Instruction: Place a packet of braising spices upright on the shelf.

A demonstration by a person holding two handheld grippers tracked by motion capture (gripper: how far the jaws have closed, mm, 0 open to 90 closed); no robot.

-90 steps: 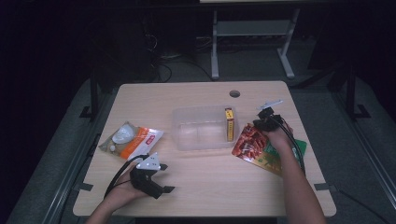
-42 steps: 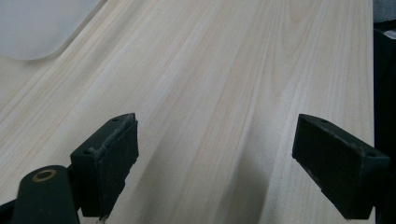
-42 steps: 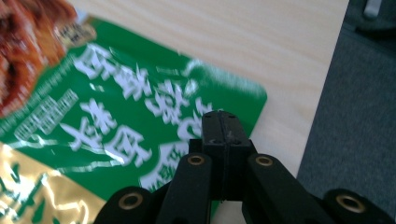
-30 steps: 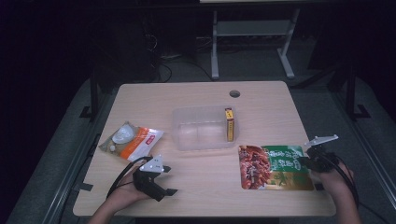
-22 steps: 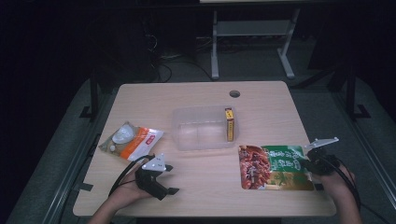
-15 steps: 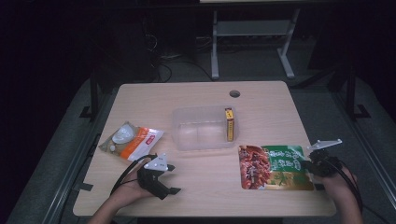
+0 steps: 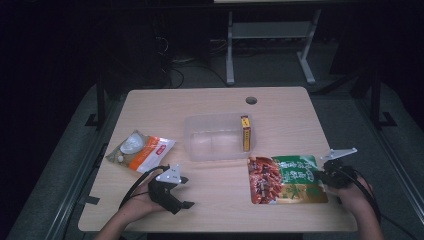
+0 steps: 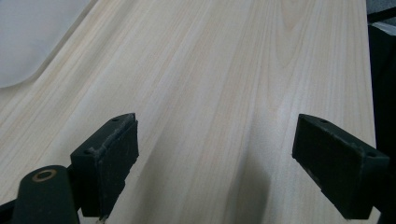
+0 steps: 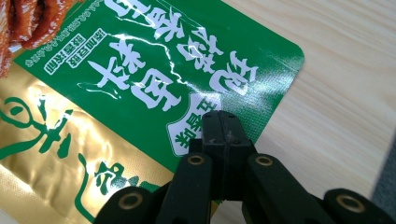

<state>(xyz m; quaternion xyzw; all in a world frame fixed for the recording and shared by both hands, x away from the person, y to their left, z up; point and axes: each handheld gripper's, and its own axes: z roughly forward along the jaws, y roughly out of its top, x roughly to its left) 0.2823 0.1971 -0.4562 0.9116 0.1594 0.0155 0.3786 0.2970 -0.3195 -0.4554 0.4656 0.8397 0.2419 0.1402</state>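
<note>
Pouch [image 9: 140, 88] edge hidden under right claw [image 9: 223, 128], pinched there | left claw [image 8: 229, 154] spread over bare table [image 8: 224, 70]

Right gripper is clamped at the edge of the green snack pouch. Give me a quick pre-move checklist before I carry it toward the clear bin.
1. Right gripper shut on the green pouch, at its right edge: ok.
2. Depth of bite: jaws hold only the sealed margin near one corner; secure enough: cannot tell.
3. Pouch lying flat on the table, nothing on top of it: ok.
4. Clear bin has free room; a yellow box stands at its right end: ok.
5. Left gripper open over bare wood, away from the route: ok.
6. White-and-orange packet lies left of the bin, off the route: ok.
</note>
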